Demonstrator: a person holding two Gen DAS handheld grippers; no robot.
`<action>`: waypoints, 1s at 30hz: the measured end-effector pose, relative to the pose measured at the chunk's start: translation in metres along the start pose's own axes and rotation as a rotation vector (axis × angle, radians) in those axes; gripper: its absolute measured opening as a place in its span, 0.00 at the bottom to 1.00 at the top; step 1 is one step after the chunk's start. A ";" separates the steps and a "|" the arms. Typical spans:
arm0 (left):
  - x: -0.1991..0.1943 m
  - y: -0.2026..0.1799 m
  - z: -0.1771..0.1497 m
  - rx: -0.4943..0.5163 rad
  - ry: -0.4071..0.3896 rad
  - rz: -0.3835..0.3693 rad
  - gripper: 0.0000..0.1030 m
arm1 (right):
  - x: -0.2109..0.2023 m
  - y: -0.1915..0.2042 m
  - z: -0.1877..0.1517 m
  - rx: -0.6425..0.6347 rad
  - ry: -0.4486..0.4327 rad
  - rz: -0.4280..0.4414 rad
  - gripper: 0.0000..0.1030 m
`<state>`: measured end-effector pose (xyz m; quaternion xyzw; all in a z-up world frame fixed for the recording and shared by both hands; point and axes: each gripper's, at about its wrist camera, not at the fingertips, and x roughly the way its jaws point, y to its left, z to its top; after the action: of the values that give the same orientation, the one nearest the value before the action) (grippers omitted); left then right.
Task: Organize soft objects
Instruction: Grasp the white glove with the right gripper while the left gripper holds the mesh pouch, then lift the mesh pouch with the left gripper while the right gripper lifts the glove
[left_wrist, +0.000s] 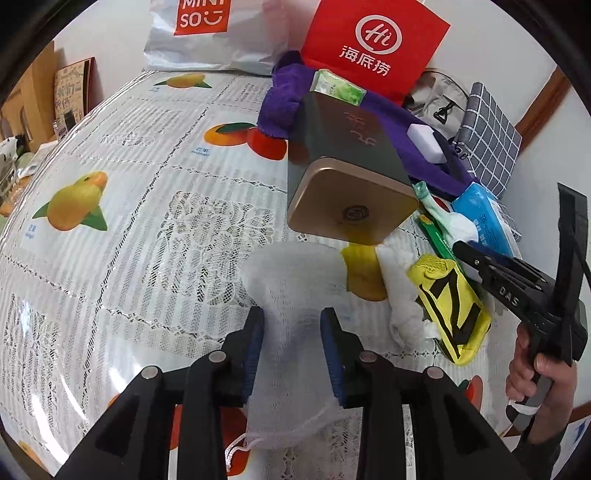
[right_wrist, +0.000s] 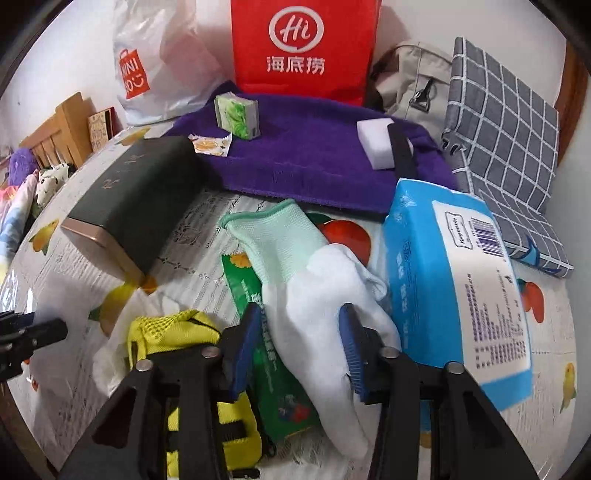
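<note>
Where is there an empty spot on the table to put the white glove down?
The widest bare stretch of the tablecloth is left of the dark tin box, running back to the white shopping bag. The right side is crowded: purple towel, blue wipes pack, yellow pouch and green packet lie close together around the glove.

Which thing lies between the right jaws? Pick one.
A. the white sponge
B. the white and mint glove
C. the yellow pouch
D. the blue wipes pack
B: in the right wrist view the glove runs between the right gripper jaws, with the wipes pack to its right and the yellow pouch to its left.
</note>
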<state>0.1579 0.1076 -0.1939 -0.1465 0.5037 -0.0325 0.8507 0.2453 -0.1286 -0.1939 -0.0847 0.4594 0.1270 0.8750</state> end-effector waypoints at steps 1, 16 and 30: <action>0.000 0.000 0.000 0.000 0.000 -0.002 0.30 | 0.001 0.001 0.000 -0.010 0.004 0.005 0.06; -0.006 0.001 -0.008 -0.035 0.013 -0.005 0.40 | -0.091 -0.025 -0.025 0.108 -0.151 0.193 0.02; -0.010 -0.014 -0.023 -0.025 0.024 0.006 0.63 | -0.142 -0.074 -0.118 0.169 -0.117 0.141 0.02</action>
<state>0.1340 0.0915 -0.1920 -0.1552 0.5146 -0.0254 0.8429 0.0982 -0.2511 -0.1411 0.0293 0.4213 0.1538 0.8933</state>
